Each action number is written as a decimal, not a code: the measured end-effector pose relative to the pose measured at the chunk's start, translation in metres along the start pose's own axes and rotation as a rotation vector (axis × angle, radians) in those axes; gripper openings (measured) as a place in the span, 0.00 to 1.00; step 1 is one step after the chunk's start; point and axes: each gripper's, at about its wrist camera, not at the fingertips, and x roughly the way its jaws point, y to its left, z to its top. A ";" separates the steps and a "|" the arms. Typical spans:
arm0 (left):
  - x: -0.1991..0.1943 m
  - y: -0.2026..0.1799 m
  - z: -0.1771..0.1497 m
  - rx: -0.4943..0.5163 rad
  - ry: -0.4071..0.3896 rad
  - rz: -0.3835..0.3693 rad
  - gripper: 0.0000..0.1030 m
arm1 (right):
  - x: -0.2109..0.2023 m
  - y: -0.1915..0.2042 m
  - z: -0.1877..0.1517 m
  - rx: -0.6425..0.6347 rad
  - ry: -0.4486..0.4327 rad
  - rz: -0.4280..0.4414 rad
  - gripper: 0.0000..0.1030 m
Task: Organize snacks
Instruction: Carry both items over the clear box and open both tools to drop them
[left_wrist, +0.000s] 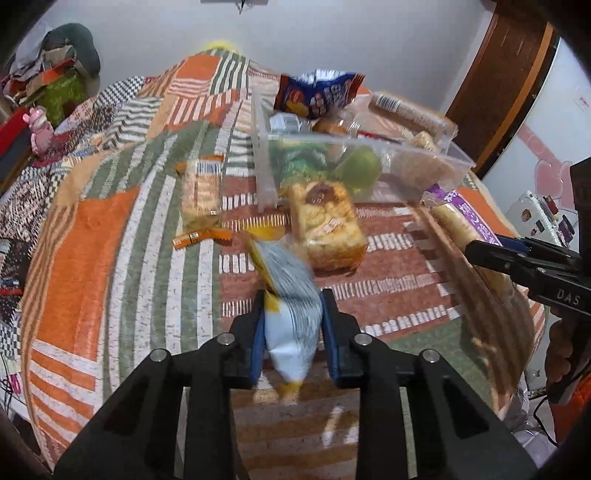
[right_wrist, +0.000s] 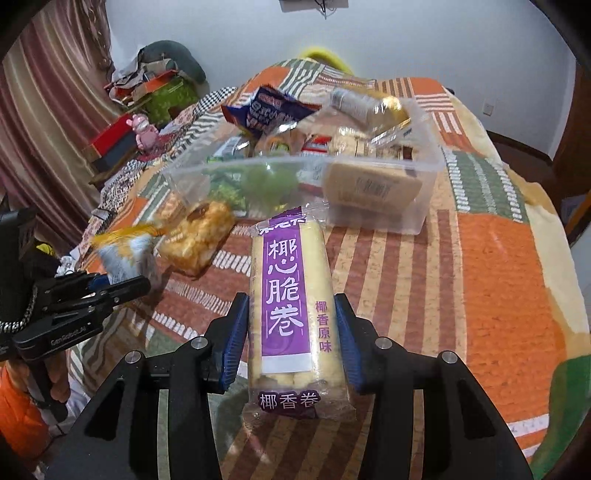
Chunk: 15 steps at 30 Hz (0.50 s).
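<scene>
My left gripper (left_wrist: 293, 299) is shut on a pale blue and yellow snack bag (left_wrist: 288, 295), held above the bed; it shows blurred in the right wrist view (right_wrist: 125, 254). My right gripper (right_wrist: 290, 302) is shut on a long purple-labelled pack of coconut rolls (right_wrist: 288, 295), also seen at the right in the left wrist view (left_wrist: 461, 218). A clear plastic bin (left_wrist: 454, 162) (right_wrist: 424, 206) holding several snacks stands ahead on the bed. An orange pack of biscuits (left_wrist: 325, 225) (right_wrist: 195, 236) lies just in front of the bin.
A clear pack with orange ends (left_wrist: 201, 199) lies on the patchwork bedspread (left_wrist: 110, 240) left of the bin. A blue chip bag (left_wrist: 317, 96) sticks out of the bin. Clutter and a pink toy (left_wrist: 37, 129) sit at the far left. A wooden door frame (left_wrist: 509, 74) stands at the right.
</scene>
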 end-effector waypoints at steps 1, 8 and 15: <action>-0.003 -0.001 0.002 0.001 -0.010 -0.001 0.26 | -0.001 0.001 0.003 0.000 -0.007 0.000 0.41; -0.023 -0.010 0.019 0.019 -0.083 -0.011 0.25 | -0.014 0.000 0.016 0.003 -0.065 -0.004 0.41; -0.033 -0.019 0.053 0.050 -0.155 -0.020 0.25 | -0.015 0.000 0.040 0.004 -0.112 -0.007 0.41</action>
